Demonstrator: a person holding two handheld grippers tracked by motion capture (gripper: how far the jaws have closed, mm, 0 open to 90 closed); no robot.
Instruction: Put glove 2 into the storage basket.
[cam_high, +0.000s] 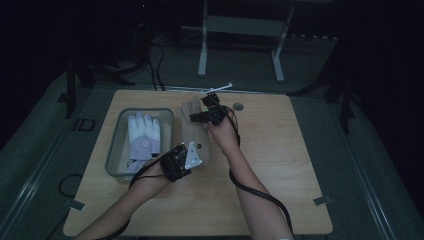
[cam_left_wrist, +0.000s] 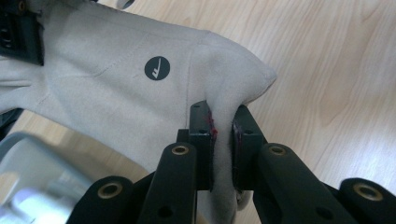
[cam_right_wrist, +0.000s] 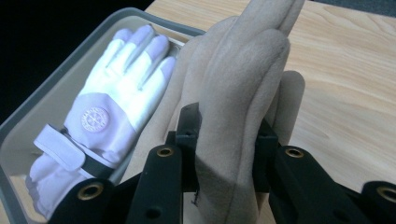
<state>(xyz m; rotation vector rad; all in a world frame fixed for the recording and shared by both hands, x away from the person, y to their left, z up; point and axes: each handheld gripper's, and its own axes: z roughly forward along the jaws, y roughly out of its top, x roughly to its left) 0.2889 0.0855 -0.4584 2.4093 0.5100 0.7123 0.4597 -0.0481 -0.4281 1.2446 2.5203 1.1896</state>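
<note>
A beige fleece glove (cam_high: 192, 132) hangs stretched between my two grippers just above the wooden table (cam_high: 280, 165). My left gripper (cam_high: 187, 152) is shut on the glove's cuff end (cam_left_wrist: 223, 130), near a small dark round logo (cam_left_wrist: 157, 68). My right gripper (cam_high: 207, 116) is shut on the bunched glove fingers (cam_right_wrist: 243, 93). A white and lilac glove (cam_high: 144, 136) lies palm-down inside a clear plastic bin (cam_high: 116, 145) at the left, also seen as the white glove (cam_right_wrist: 116, 93) in the right gripper view.
The bin (cam_right_wrist: 37, 107) sits directly left of the held glove. A small round hole (cam_high: 238, 106) is set in the table's far side. Behind the table stand a white metal frame (cam_high: 240, 40) and floor cables (cam_high: 155, 65).
</note>
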